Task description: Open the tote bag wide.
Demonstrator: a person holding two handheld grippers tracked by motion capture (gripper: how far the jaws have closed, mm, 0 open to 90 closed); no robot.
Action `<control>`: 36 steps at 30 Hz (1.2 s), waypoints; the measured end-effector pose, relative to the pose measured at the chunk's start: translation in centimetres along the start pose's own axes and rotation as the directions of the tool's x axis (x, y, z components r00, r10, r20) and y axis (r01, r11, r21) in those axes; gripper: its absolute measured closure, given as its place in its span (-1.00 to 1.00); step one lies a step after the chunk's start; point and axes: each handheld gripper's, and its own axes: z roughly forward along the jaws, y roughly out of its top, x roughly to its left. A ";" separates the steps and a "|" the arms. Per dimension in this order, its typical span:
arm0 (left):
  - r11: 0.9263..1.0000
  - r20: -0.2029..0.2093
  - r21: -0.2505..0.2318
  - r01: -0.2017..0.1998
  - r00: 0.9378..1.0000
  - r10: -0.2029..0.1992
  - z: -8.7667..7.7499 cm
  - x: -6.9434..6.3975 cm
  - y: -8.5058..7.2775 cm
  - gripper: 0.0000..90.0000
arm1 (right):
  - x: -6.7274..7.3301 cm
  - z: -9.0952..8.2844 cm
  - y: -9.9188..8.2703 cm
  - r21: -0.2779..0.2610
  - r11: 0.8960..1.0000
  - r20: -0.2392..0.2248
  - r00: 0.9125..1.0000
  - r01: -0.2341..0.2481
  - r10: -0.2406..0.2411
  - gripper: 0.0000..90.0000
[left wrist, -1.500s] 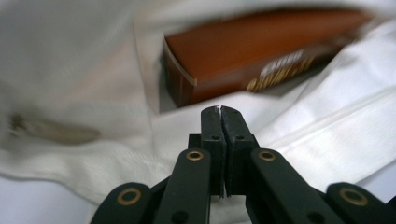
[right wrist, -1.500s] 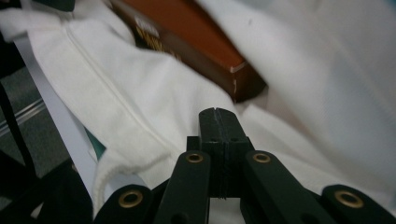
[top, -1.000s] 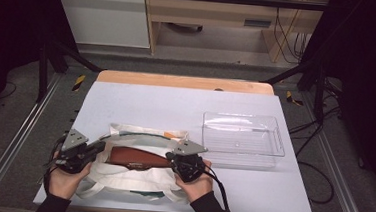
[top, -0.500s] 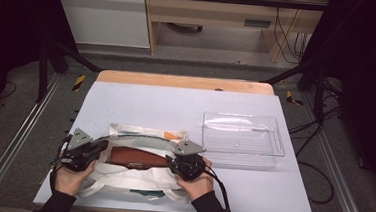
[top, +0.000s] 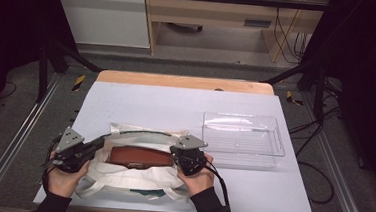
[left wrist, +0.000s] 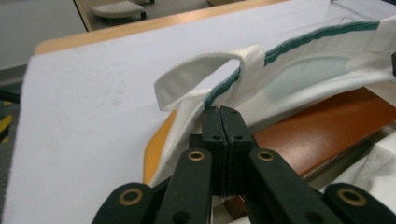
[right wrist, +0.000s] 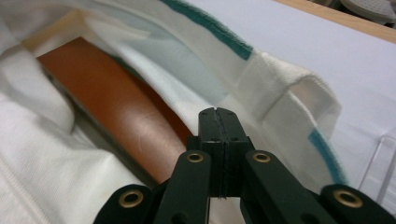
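No brand, label or readable writing anywhere. White cloth bag (top: 135, 180) with green trim lying at the near edge of the counter (top: 176, 105), mouth held apart, brown flat object (top: 140, 156) inside, its ends tucked under the fabric and hard to identify. Left gripper (top: 101, 141) at the bag's left rim, pressed together, seemingly pinching the rim; cloth between the pads not clearly visible. Right gripper (top: 175, 154) at the right rim, just closed after briefly parting; whether cloth is caught, unclear. Clear plastic tray (top: 241, 140) just beside the bag on the right. Bag's near edge partly hidden by the hands.
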 end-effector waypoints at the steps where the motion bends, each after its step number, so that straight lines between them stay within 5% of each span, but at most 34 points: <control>1: 1.000 -0.007 0.000 -0.004 1.000 0.004 -0.2 0.0 0.1 0.99 | 0.0 0.0 0.2 -0.001 1.000 0.010 1.000 -0.004 0.004 1.00; 10: 0.995 -0.058 0.096 0.012 0.998 -0.007 1.8 1.6 -1.9 1.00 | -0.7 2.6 0.4 0.044 0.999 0.107 0.994 -0.011 0.007 1.00; 24: 0.991 -0.062 0.135 0.008 0.998 0.001 2.5 1.8 -3.3 1.00 | -1.0 5.4 -1.8 0.082 0.996 0.126 0.991 -0.043 0.032 1.00; 30: 0.995 -0.048 0.095 0.022 0.999 -0.017 1.7 1.5 -3.0 0.98 | -0.9 4.1 -2.0 0.028 0.997 0.110 0.991 -0.074 0.071 0.90; 36: 0.997 -0.050 0.079 0.007 0.999 -0.003 0.8 0.5 -3.1 0.98 | -0.2 0.2 -2.4 -0.039 0.993 0.049 0.992 -0.113 0.115 0.92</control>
